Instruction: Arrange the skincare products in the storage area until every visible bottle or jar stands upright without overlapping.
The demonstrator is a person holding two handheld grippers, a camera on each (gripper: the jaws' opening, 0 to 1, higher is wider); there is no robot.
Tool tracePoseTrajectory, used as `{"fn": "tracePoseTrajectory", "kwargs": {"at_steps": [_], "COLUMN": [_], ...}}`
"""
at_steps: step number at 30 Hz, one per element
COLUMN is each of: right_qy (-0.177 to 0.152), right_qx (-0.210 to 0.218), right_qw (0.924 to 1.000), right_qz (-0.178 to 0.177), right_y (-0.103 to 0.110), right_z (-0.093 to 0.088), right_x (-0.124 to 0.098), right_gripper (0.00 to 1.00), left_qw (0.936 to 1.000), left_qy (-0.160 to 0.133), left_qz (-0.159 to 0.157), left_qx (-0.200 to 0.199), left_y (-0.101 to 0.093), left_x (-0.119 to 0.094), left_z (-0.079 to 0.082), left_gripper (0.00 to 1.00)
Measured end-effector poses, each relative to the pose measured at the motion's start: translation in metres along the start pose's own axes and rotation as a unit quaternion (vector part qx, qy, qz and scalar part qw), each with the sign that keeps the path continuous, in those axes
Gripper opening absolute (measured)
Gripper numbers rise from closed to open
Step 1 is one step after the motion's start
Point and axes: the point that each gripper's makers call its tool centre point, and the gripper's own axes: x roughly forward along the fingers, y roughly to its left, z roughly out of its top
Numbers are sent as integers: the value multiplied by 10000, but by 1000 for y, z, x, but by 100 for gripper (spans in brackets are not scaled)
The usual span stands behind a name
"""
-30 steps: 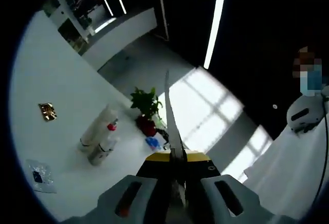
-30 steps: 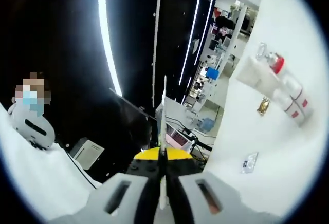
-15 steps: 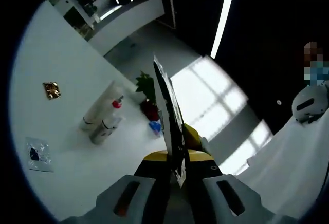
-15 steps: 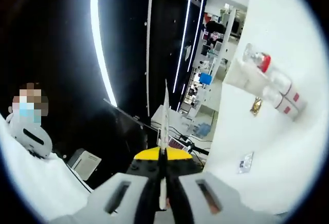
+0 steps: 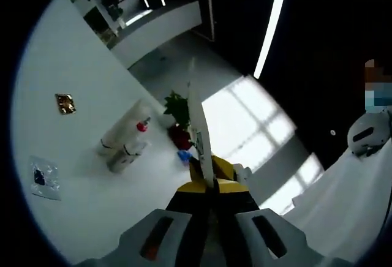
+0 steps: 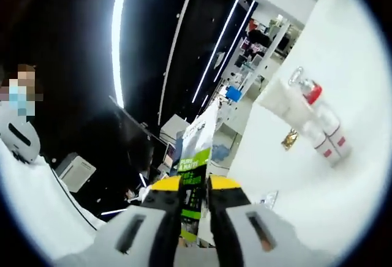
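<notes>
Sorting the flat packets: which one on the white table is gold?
The small gold sachet, lying apart from the clear packet and above it in the left gripper view.

2 white bottles [image 5: 125, 137] [image 6: 309, 115], 1 with a red cap [image 5: 142, 127] [image 6: 313, 90], side by side and touching on the white table [image 5: 55, 65]. Flat green-and-white sachet [image 6: 196, 157] clamped between jaws.

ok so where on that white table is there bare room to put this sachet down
The white table is bare between the gold packet and the clear sachet, and nearer the camera beside the white bottles. It is crowded past the bottles, at the potted plant and the small blue item.
</notes>
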Motion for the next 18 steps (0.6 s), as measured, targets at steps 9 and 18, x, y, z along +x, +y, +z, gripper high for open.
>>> {"fn": "tracePoseTrajectory", "kwargs": {"at_steps": [9,18], "right_qy": [236,528], "right_qx": [-299,-649], "right_qw": [9991,9956], "right_qz": [-162,-412], "right_y": [-7,-19], "right_z": [-7,-16], "right_x": [-2,-6], "right_gripper": [34,45], "left_qw": [9997,9987], "left_qy": [-103,-115], "left_qz": [115,289], "left_qx": [-182,-392], "left_y": [9,24], "left_x": [-2,0], "left_z": [0,-4], "left_gripper": [0,0]}}
